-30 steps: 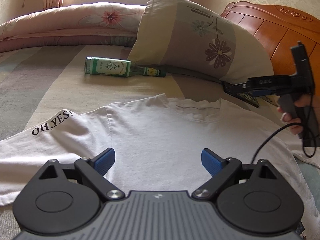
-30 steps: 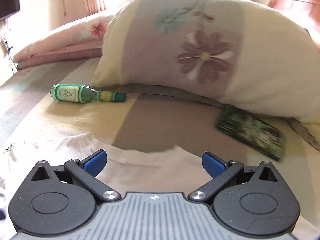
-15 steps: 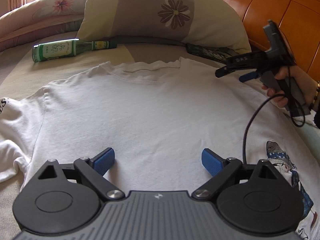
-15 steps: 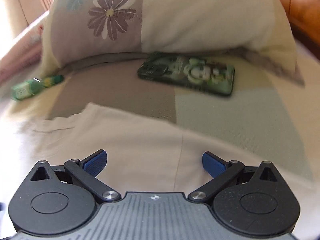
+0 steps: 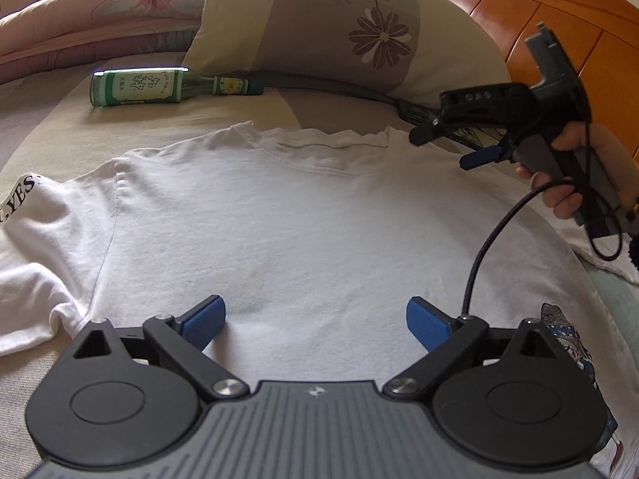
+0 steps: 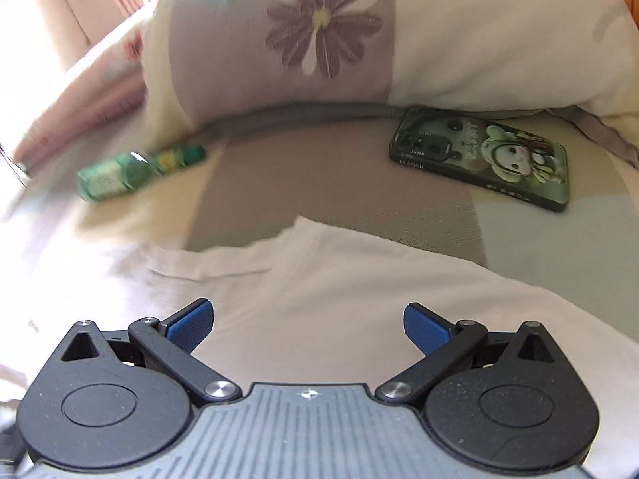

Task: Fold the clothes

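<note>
Left claw (image 5: 315, 321) and right claw (image 6: 305, 325) both wide open, empty, above white shirt (image 5: 299, 215); right view has swung back toward the bottle (image 6: 135, 171).

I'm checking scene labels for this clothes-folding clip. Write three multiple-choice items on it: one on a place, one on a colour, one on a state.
1. Where does the green glass bottle lie?
A. on the shirt
B. on the bedsheet beyond the shirt's collar, beside the floral pillow
C. on the headboard

2. What colour is the spread-out cotton T-shirt?
A. white
B. red
C. black

3. How do the jaws of the left gripper stand?
A. shut on the shirt
B. shut on nothing
C. open, above the shirt

Answers:
1 B, it lies on its side on the sheet beside the pillow.
2 A, the fabric is white, with black lettering on one sleeve.
3 C, the blue pads stand wide apart with bare shirt between them.
</note>
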